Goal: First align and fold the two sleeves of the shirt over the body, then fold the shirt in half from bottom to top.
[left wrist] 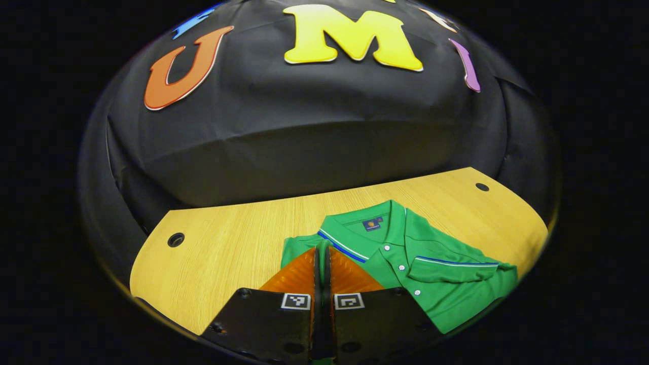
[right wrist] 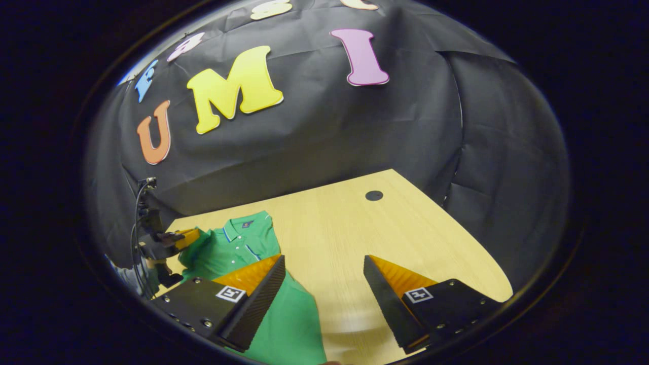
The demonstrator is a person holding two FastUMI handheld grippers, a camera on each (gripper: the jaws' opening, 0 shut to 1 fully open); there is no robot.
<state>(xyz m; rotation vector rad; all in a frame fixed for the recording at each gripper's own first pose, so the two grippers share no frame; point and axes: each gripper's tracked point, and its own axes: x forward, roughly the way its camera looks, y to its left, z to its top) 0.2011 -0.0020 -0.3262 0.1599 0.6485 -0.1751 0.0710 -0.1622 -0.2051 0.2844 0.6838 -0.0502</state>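
Observation:
A green polo shirt [left wrist: 405,253] lies collar-up on the wooden table [left wrist: 238,238]. One sleeve [left wrist: 451,268] is folded across its chest. My left gripper [left wrist: 322,252] is shut, with green cloth of the other sleeve pinched between its fingertips at the shirt's left shoulder. In the right gripper view the shirt [right wrist: 238,246] lies at the left, and the left gripper [right wrist: 178,238] grips its far edge there. My right gripper [right wrist: 324,271] hangs open over the table just right of the shirt's body, its left finger [right wrist: 253,284] above the green cloth and nothing between its fingers.
The table [right wrist: 355,228] has round cable holes [left wrist: 176,239] [left wrist: 482,186] [right wrist: 374,195] near its back corners. Black cloth walls close it in behind and on both sides. Bare wood stretches to the right of the shirt in the right gripper view.

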